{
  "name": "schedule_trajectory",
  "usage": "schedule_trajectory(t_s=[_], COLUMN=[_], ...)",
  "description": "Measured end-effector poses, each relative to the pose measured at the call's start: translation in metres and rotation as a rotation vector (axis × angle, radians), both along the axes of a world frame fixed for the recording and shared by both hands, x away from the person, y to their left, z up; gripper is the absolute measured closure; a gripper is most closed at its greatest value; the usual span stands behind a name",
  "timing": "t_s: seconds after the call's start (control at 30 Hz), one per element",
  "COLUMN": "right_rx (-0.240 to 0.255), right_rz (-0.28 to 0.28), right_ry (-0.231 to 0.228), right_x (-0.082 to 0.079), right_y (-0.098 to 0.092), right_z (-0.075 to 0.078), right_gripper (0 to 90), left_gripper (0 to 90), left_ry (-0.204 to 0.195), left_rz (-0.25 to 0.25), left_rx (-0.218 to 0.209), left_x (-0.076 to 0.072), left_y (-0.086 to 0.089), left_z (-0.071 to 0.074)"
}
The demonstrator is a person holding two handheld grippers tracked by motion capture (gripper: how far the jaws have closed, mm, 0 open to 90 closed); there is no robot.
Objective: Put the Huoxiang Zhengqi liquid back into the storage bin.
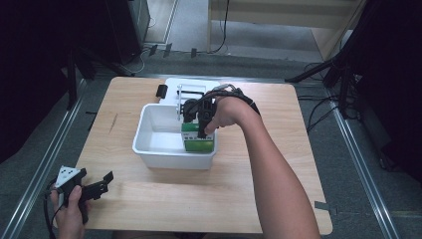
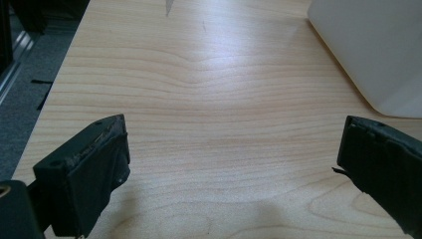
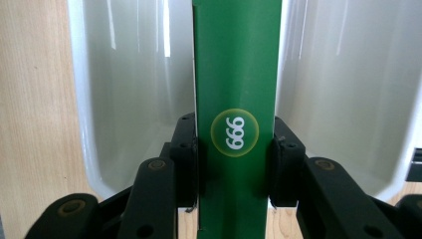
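Observation:
A green box (image 1: 198,140) with a round "999" mark (image 3: 234,132) hangs inside the white plastic tub (image 1: 149,144), at its right end. My right gripper (image 1: 195,119) is shut on the box, one black pad (image 3: 185,159) pressed on each narrow side. The right hand reaches over the tub from the right. My left gripper (image 1: 102,183) rests near the table's front left corner, held low over the wood. Its jaws stand wide apart (image 2: 234,149) with nothing between them.
The wooden table (image 1: 164,199) carries a white board (image 1: 191,87) and a small black object (image 1: 161,90) behind the tub. The tub's outer corner (image 2: 378,55) shows to the right of the left gripper. Dark stands and cables surround the table.

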State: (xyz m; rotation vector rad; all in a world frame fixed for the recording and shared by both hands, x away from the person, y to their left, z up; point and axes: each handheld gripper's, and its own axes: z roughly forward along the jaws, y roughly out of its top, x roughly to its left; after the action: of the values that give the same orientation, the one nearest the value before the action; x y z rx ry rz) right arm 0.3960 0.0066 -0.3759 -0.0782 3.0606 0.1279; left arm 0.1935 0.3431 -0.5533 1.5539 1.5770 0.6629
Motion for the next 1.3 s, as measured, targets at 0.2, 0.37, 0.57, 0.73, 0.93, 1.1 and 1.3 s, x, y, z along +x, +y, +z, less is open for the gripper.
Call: schedule_trajectory(t_s=[0.2, 0.37, 0.57, 0.73, 0.93, 1.1, 1.3], right_rx=[-0.013, -0.02, -0.015, -0.006, 0.006, 0.014, 0.035], right_rz=[-0.004, -0.007, -0.012, -0.023, -0.029, -0.053, -0.079], right_ry=[0.01, 0.017, 0.02, 0.023, 0.033, 0.031, 0.032], right_x=[0.0, 0.001, 0.001, 0.002, -0.001, -0.001, 0.001], right_y=[0.001, 0.001, 0.002, 0.001, -0.002, -0.004, -0.009], right_z=[-0.009, -0.015, -0.017, -0.016, -0.013, -0.01, -0.003], right_gripper=[64.5, 64.5, 64.0, 61.8, 53.4, 47.1, 43.0], left_gripper=[1.1, 1.1, 1.1, 1.1, 1.1, 1.1, 1.1], left_ry=[-0.001, -0.002, -0.004, -0.004, -0.003, -0.003, -0.003], left_rz=[0.0, -0.001, 0.002, 0.002, 0.003, 0.003, 0.003], left_rx=[-0.002, -0.004, -0.005, -0.006, -0.003, -0.003, -0.004], left_x=[0.0, 0.0, 0.0, 0.0, 0.0, 0.0, 0.0], left_y=[0.0, 0.0, 0.0, 0.0, 0.0, 0.0, 0.0], left_z=[0.0, 0.0, 0.0, 0.0, 0.0, 0.0, 0.0])
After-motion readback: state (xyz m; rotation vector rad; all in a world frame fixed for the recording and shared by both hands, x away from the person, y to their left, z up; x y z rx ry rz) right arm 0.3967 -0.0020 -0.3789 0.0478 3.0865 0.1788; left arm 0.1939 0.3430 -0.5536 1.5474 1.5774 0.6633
